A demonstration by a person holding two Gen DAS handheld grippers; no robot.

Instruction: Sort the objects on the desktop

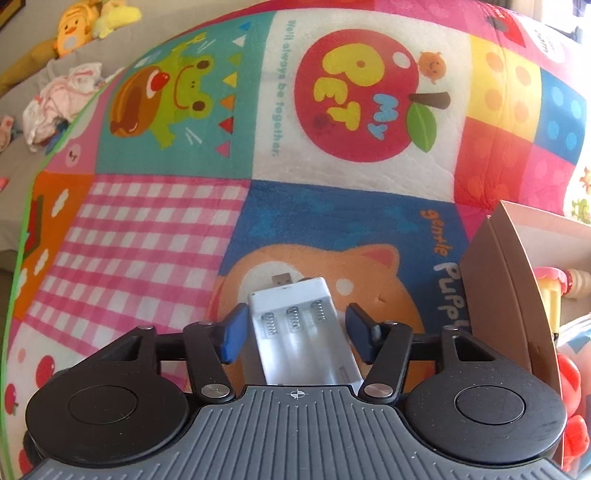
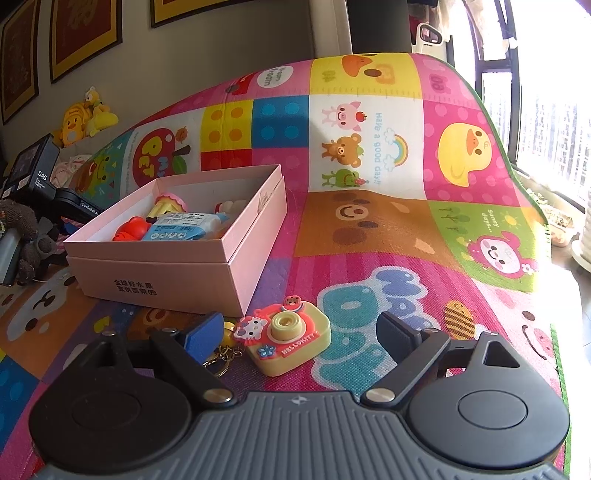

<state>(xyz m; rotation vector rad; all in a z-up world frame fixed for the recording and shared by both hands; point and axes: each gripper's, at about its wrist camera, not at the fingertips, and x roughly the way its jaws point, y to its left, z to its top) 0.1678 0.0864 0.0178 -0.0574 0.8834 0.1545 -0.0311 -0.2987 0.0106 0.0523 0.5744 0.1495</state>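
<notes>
A white USB battery charger (image 1: 299, 325) lies on the colourful play mat (image 1: 166, 229) between the fingers of my left gripper (image 1: 295, 332). The jaws are open, with a small gap to the charger on each side. In the right wrist view a yellow Hello Kitty toy camera (image 2: 288, 338) with a key chain (image 2: 221, 358) lies on the mat between the fingers of my right gripper (image 2: 299, 332), which is wide open and not touching it. A pink cardboard box (image 2: 177, 258) stands just behind, holding a red toy (image 2: 129, 229), a blue packet (image 2: 177, 229) and other items.
The box's brown side (image 1: 506, 295) stands close to the right of my left gripper. Plush toys (image 1: 74, 29) and crumpled cloth (image 1: 59, 99) lie beyond the mat's far left edge. A black device (image 2: 33, 173) and a knitted toy (image 2: 22, 229) sit left of the box.
</notes>
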